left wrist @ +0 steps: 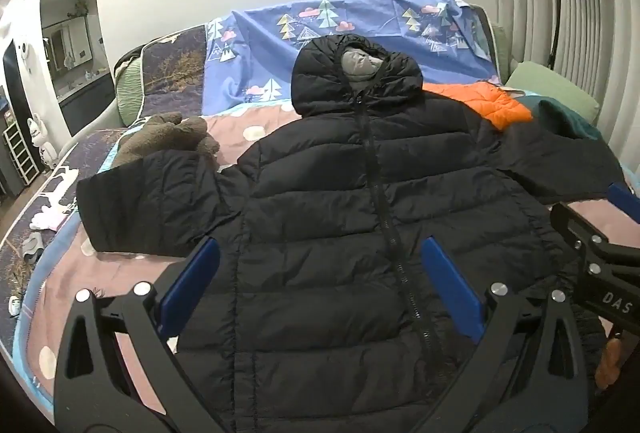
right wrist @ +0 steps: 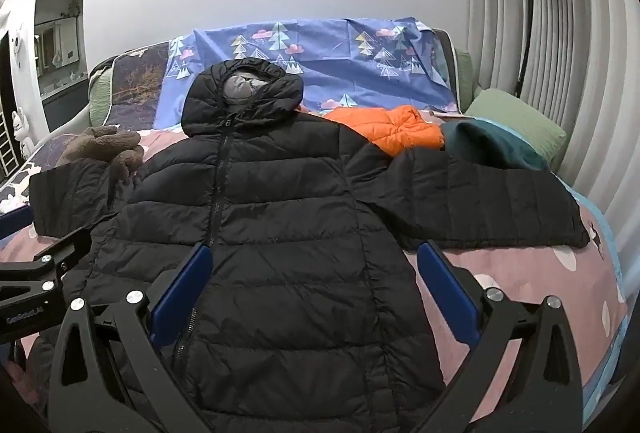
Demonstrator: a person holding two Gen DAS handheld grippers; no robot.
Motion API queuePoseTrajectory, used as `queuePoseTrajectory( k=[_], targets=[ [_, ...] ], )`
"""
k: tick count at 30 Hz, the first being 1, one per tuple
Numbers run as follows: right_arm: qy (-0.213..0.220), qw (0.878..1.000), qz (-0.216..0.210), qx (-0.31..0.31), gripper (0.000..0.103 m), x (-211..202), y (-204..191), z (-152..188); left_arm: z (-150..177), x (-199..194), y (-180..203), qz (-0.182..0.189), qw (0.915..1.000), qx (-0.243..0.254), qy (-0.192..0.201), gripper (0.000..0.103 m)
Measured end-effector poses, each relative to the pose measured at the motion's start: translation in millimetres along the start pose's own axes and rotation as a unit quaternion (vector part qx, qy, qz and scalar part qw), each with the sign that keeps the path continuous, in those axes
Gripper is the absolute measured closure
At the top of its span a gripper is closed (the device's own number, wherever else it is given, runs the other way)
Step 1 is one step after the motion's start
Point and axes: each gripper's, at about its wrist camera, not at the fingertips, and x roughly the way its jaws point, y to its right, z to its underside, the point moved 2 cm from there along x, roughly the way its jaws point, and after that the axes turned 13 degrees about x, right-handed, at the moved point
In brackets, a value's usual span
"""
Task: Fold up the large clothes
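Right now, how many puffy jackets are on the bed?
2: the black jacket spread flat in the middle, and the orange jacket bunched behind its right shoulder. More may be hidden underneath.

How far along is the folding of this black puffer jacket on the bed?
Done: the black jacket lies flat, zipped, face up, both sleeves spread. In hand: nothing; the left gripper and right gripper are above it, fingers wide apart, empty. Left: every fold, sleeves, hood and body. The orange jacket behind it looks unfolded too.
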Motion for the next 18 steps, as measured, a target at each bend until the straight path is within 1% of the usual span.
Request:
queuePoseTrajectory(
  k=[6,10,13,15,18],
  targets=[
    [-0.014,0.999,0.012,0.027,0.001,4.4,8.7,-1.6,-0.2,-2.8,0.6,0.019,0.9998,-0.01,-0.002,0.002],
    [-0.015,0.999,0.012,0.036,0.001,3.8,12.6,-2.0,-0.1,-1.3,1.3,0.018,0.9997,-0.013,-0.004,0.002],
    [-0.019,0.999,0.018,0.032,0.001,4.9,12.3,-2.7,-0.6,-0.7,-0.1,0.014,0.9999,-0.008,-0.006,0.002],
    [-0.029,0.999,0.014,0.028,0.001,6.7,10.3,-2.5,-1.1,-0.1,0.6,0.008,0.9999,-0.002,-0.007,0.002],
    [-0.049,0.998,-0.006,0.026,0.001,10.0,6.5,0.3,-1.6,-0.6,1.6,0.01,0.9999,-0.001,-0.005,0.002]
  ],
)
